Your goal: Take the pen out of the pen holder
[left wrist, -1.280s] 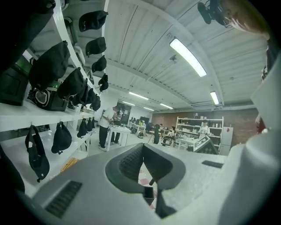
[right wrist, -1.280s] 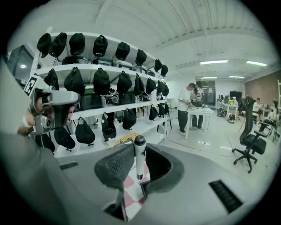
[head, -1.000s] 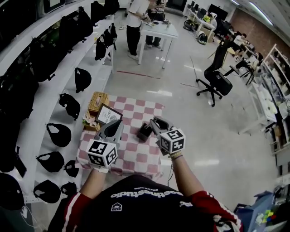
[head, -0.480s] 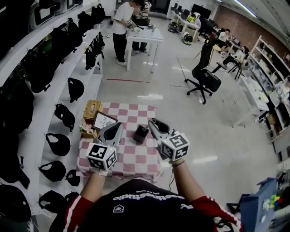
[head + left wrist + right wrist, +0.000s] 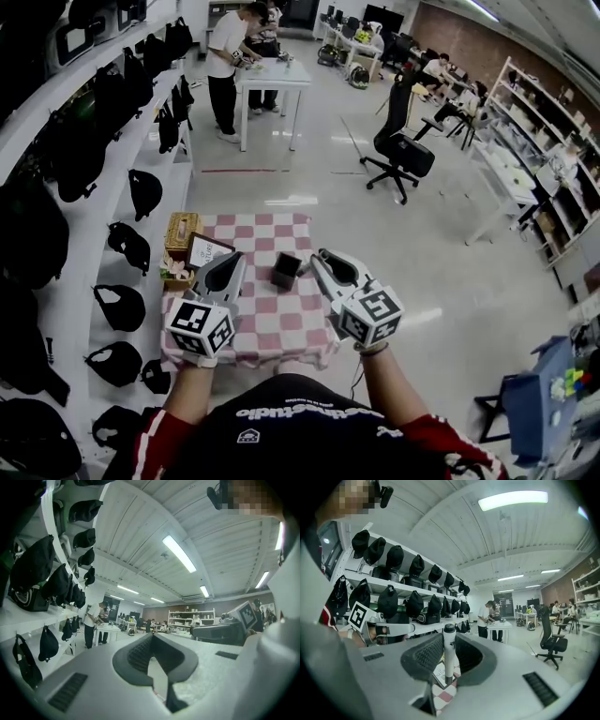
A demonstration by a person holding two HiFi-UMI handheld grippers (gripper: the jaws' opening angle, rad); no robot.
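Right gripper (image 5: 449, 645) pads clamped on white pen (image 5: 448, 660) — pen upright between them, dark cap on top, lower end over checkered cloth (image 5: 281, 323). Left gripper (image 5: 150, 639) jaws together at tips, nothing in them. Dark pen holder (image 5: 286, 270) stands on cloth between both grippers — apart from pen. Framed card (image 5: 206, 251) near cloth's left edge.
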